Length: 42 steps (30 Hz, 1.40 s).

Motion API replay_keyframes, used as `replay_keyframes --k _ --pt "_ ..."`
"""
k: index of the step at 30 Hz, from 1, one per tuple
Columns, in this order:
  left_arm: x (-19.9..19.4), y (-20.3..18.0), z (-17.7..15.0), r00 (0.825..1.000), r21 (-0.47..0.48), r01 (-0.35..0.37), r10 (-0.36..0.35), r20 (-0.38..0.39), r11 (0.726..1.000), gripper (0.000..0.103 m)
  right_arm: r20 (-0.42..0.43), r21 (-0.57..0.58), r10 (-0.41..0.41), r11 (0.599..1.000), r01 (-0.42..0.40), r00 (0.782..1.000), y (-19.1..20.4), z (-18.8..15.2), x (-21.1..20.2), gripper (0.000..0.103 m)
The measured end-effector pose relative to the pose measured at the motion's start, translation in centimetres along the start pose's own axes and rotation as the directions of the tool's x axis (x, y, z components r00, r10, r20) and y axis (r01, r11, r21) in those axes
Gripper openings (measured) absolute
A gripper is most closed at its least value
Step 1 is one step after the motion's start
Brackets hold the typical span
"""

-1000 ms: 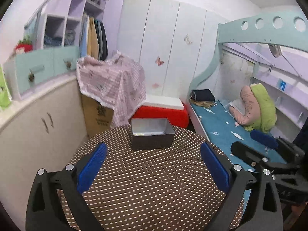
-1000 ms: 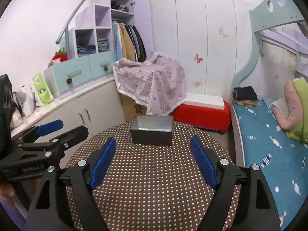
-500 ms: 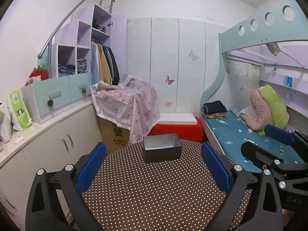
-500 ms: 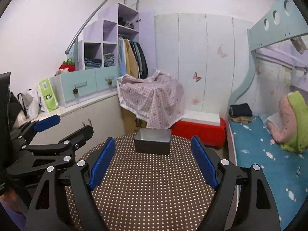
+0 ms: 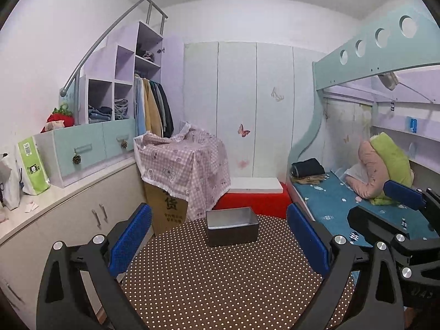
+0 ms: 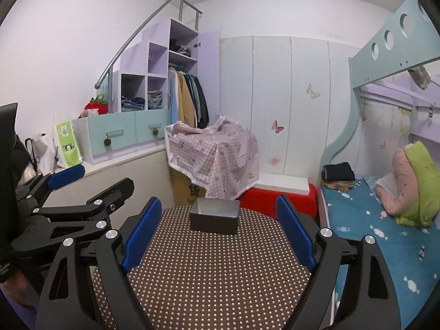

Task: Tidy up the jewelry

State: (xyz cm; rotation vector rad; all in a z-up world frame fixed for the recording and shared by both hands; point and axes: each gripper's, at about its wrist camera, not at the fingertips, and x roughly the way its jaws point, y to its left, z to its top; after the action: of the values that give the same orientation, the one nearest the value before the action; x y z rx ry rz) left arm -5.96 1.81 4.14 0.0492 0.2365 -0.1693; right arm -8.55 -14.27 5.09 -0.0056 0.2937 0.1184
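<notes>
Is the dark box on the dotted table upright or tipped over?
Upright. The dark box sits flat on the dotted table, with its open top facing up.

A round desk (image 5: 220,283) covered in a brown cloth with white dots fills the lower middle of both wrist views. One thing lies on it: a dark rectangular metal tin (image 5: 232,229), open at the top with a pale grey inside, standing upright at the desk's 12 o'clock edge, far from the cameras. In the right wrist view the same tin (image 6: 214,216) sits at 12 o'clock on the desk (image 6: 217,275), its long side facing the lens. What the tin contains cannot be told. The rest of the dotted cloth shows nothing on it.
</notes>
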Motion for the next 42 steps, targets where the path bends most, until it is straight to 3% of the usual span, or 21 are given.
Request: replay_keyframes --k 42 --pt "0.47 -0.81 0.24 1.0 0.018 0.011 -0.011 0.014 1.0 0.095 -0.004 0.011 -0.005 1.0 0.005 1.0 -0.53 -0.28 0.45 0.082"
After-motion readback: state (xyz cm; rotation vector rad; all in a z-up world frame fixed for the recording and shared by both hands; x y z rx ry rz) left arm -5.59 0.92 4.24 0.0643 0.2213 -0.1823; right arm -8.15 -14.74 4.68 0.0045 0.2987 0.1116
